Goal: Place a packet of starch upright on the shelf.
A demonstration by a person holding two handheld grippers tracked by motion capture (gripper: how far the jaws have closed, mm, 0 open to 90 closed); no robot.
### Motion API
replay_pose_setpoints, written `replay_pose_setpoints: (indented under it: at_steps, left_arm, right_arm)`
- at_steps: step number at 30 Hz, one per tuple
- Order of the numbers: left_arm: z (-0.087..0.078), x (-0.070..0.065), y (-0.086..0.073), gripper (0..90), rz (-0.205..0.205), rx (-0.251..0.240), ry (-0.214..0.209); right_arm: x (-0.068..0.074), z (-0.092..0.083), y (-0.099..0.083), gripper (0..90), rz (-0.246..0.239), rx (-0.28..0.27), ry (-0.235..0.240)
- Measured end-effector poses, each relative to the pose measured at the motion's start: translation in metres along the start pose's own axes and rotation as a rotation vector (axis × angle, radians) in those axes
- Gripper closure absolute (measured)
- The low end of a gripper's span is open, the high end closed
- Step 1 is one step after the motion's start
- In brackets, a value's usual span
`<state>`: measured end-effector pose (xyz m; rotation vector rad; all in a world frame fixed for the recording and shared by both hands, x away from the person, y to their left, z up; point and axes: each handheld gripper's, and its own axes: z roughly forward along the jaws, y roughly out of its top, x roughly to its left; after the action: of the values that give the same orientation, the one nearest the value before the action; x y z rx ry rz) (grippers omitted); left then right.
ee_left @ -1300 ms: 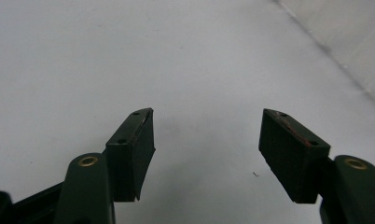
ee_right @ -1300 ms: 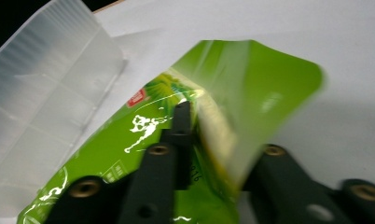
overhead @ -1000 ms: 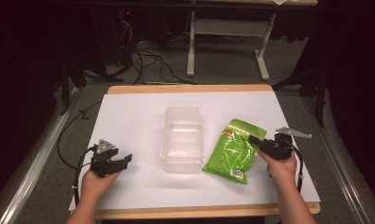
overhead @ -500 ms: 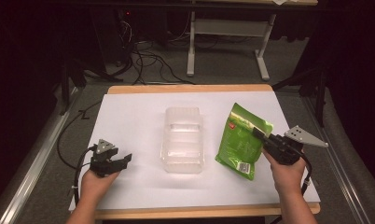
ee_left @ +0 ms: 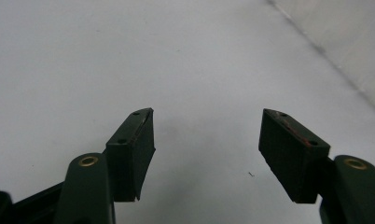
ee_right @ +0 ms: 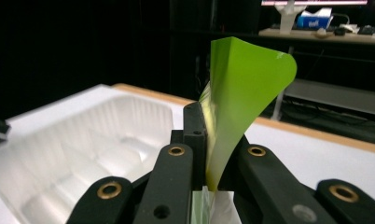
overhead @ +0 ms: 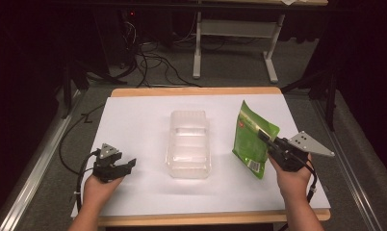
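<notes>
Green pouch (overhead: 251,137) is pinched by the right gripper (overhead: 270,143), jaws pressed together on its edge. In the right gripper view the pouch (ee_right: 244,100) stands up out of the clamped jaws, film curling rightward at the top. High view: pouch held upright, tilted a bit, off the white table cover (overhead: 143,120), bottom edge with the barcode hanging lowest. It sits on the gripper's left, toward table centre; the person's right hand (overhead: 291,175) and the grey three-cornered plate (overhead: 311,143) are on the outer side.

Clear plastic tray (overhead: 189,143) lies in the middle of the table, open side up, nothing in it. Pouch is just to the right of the tray, near but not touching, not over it. Right gripper view has the tray (ee_right: 78,149) left of and beyond the jaws.

Left gripper (overhead: 126,165) is down on the cover at front-left, well apart from the tray, jaws spread and pointing at the tray. Left gripper view: both pads (ee_left: 134,149) wide apart, nothing between them, bare white surface below.

Wooden table edge (overhead: 196,91) shows at the far side.
</notes>
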<state>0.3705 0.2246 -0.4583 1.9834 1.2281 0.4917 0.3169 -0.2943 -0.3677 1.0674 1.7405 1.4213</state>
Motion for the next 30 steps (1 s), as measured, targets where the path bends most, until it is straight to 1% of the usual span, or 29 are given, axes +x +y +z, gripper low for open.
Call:
replay_pose_setpoints:
  at_steps: [1,2,3,4,5,6,7,8,9,11,18,22,25,26,27,30]
  left_arm:
    - [0.000,0.000,0.000,36.4,0.000,-0.002,-0.002]
    - [0.000,0.000,0.000,36.4,0.000,-0.002,-0.002]
    - [-0.001,0.000,0.000,36.3,0.002,-0.002,-0.002]
    - [-0.001,0.000,0.000,36.4,0.002,-0.004,-0.002]
    - [-0.001,0.000,0.000,36.4,0.003,-0.005,-0.002]
    - [-0.001,0.000,0.000,36.4,0.002,-0.006,-0.002]
    - [-0.001,-0.001,0.001,36.3,0.002,-0.007,-0.003]
    - [-0.001,-0.001,0.001,36.3,0.002,-0.007,-0.003]
    - [-0.002,-0.001,0.001,36.3,0.002,-0.006,-0.004]
    - [-0.002,-0.001,0.001,36.3,0.003,-0.008,-0.004]
    - [-0.001,-0.001,0.001,36.3,0.006,-0.004,-0.004]
    - [-0.001,-0.001,0.001,36.4,0.007,-0.002,-0.005]
    - [-0.001,-0.001,0.001,36.3,0.008,-0.002,-0.005]
    - [-0.001,-0.001,0.001,36.3,0.008,-0.002,-0.005]
    - [-0.001,-0.002,0.001,36.3,0.012,0.000,-0.007]
    - [-0.001,-0.002,0.001,36.4,0.011,0.000,-0.005]
  right_arm:
    - [0.000,-0.003,-0.004,86.3,0.002,0.002,-0.005]
    - [0.000,-0.003,-0.004,86.3,0.002,0.002,-0.005]
    - [-0.003,-0.005,-0.006,84.7,0.027,0.005,0.006]
    - [-0.004,-0.006,-0.007,83.0,0.037,0.008,0.013]
    - [-0.005,-0.005,-0.009,80.6,0.039,0.017,0.018]
    - [-0.005,-0.004,-0.011,79.7,0.042,0.041,0.018]
    - [-0.005,-0.002,-0.012,79.3,0.042,0.054,0.020]
    - [-0.005,-0.002,-0.012,79.3,0.042,0.054,0.020]
    - [-0.007,0.001,-0.016,79.8,0.045,0.075,0.009]
    - [-0.009,0.001,-0.017,79.4,0.061,0.080,0.014]
    - [-0.013,0.000,-0.024,77.3,0.079,0.092,0.006]
    - [-0.012,-0.003,-0.029,75.3,0.075,0.103,0.001]
    - [-0.015,-0.003,-0.033,73.3,0.071,0.116,-0.005]
    - [-0.015,-0.003,-0.033,73.3,0.071,0.116,-0.005]
    - [-0.017,-0.002,-0.037,73.3,0.078,0.125,-0.016]
    - [-0.020,-0.002,-0.038,74.7,0.085,0.123,-0.017]
